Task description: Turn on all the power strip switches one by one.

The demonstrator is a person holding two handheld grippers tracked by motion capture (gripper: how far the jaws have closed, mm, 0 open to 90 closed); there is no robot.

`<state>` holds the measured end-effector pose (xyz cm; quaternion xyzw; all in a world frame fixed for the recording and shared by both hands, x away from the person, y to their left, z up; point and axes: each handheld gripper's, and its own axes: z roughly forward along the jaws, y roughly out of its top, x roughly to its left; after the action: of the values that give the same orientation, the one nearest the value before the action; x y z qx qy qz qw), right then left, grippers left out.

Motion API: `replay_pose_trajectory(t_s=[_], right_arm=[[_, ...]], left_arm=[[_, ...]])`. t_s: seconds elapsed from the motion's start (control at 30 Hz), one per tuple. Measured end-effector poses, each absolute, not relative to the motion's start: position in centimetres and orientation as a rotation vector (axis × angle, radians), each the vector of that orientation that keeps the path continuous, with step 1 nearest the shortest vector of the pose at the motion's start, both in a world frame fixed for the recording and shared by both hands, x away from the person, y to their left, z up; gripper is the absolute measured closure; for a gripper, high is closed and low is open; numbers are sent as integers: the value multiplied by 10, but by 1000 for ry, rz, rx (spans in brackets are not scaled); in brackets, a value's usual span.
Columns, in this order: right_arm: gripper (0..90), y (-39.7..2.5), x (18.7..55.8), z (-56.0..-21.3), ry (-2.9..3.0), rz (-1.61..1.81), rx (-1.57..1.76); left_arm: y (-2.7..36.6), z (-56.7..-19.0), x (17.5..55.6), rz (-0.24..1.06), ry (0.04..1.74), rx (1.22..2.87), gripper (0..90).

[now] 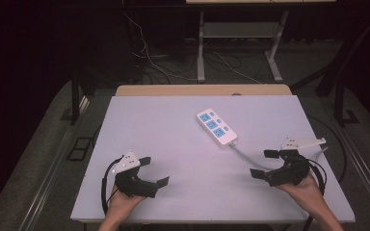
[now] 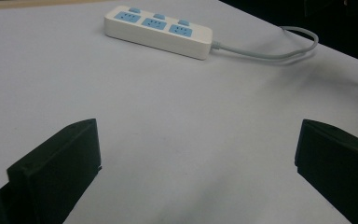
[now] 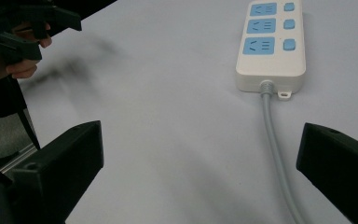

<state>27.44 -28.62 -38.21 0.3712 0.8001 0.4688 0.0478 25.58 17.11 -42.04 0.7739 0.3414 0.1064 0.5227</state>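
A white power strip with three blue sockets and blue buttons lies flat on the pale table, right of centre. Its grey cable runs toward the near right. My left gripper rests low at the near left, open, nothing between its jaws. My right gripper sits open at the near right, beside the cable. In the left gripper view the power strip lies far ahead of the open left gripper. In the right gripper view the cable passes between the open jaws of the right gripper, with the power strip ahead.
A wooden strip borders the table's far edge. Beyond it stand metal desk legs and loose cables on the floor. In the right gripper view the other hand and its gripper show at the top left.
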Motion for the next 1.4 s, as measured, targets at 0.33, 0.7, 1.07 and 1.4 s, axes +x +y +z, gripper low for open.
replay_pose_trajectory(t_s=[0.33,0.7,1.07,1.4], right_arm=[[6,-280,289,-371,2484,1393,1098],[6,-276,302,-357,2500,1374,1070],[6,-271,319,-347,2532,1354,1048],[6,-268,336,-344,2550,1330,1050]], left_arm=[[171,-421,257,249,826,1855,0],[171,-421,256,244,824,1860,0],[171,-421,257,242,822,1861,0],[171,-421,257,240,821,1861,0]])
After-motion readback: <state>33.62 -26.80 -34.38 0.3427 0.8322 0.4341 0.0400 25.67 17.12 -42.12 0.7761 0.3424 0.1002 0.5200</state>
